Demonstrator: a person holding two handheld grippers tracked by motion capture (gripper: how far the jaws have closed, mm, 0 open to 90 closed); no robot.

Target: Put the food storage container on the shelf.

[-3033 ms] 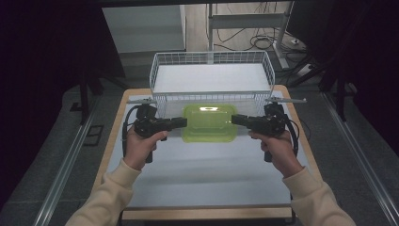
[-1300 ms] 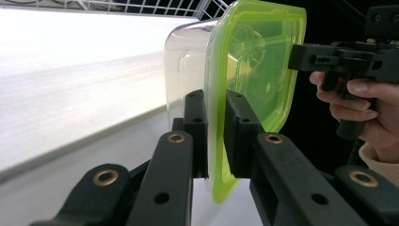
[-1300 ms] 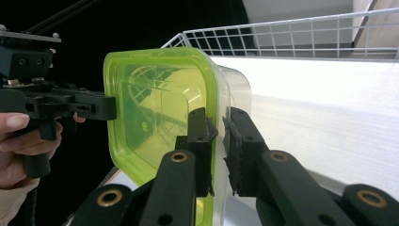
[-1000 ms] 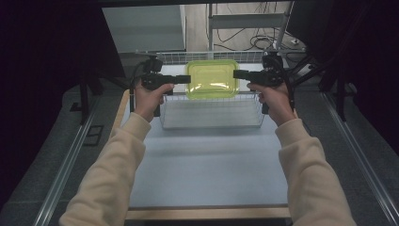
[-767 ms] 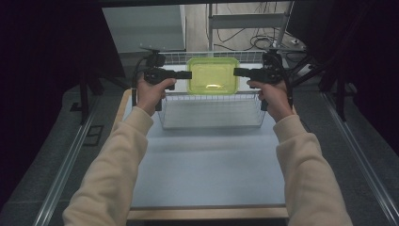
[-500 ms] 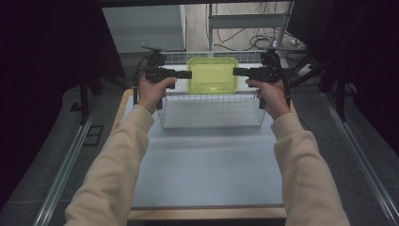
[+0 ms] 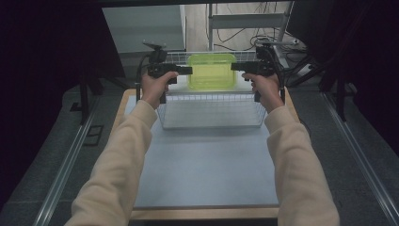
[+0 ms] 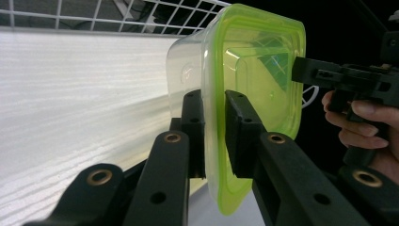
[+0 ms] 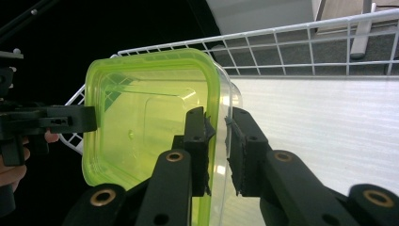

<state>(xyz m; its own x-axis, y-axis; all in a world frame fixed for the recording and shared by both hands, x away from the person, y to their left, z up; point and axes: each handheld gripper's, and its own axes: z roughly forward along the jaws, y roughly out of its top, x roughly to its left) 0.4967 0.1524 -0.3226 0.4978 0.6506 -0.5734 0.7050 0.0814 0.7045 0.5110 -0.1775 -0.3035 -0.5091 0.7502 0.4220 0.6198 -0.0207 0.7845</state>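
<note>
A clear plastic container with a lime-green lid (image 7: 211, 71) hangs over the far part of the white wire basket (image 7: 211, 97). My left gripper (image 7: 189, 70) is shut on its left rim and my right gripper (image 7: 233, 67) on its right rim. In the left gripper view the container (image 8: 256, 70) stands on edge, its green rim pinched between the jaws of the left gripper (image 8: 214, 103); the right gripper (image 8: 306, 70) touches the far side. In the right gripper view the right gripper (image 9: 220, 122) clamps the container (image 9: 146, 122), and the left gripper (image 9: 89, 118) holds the opposite rim.
The basket's white floor (image 8: 84, 94) lies below the container, with wire walls (image 9: 301, 47) around it. A pale blue mat (image 7: 207, 165) covers the table in front of the basket. Dark floor and metal rails (image 7: 61, 169) flank the table.
Both grippers carried the container from the table's middle forward over the basket, then lowered it slightly toward the far wall. In the last half second little has moved.
</note>
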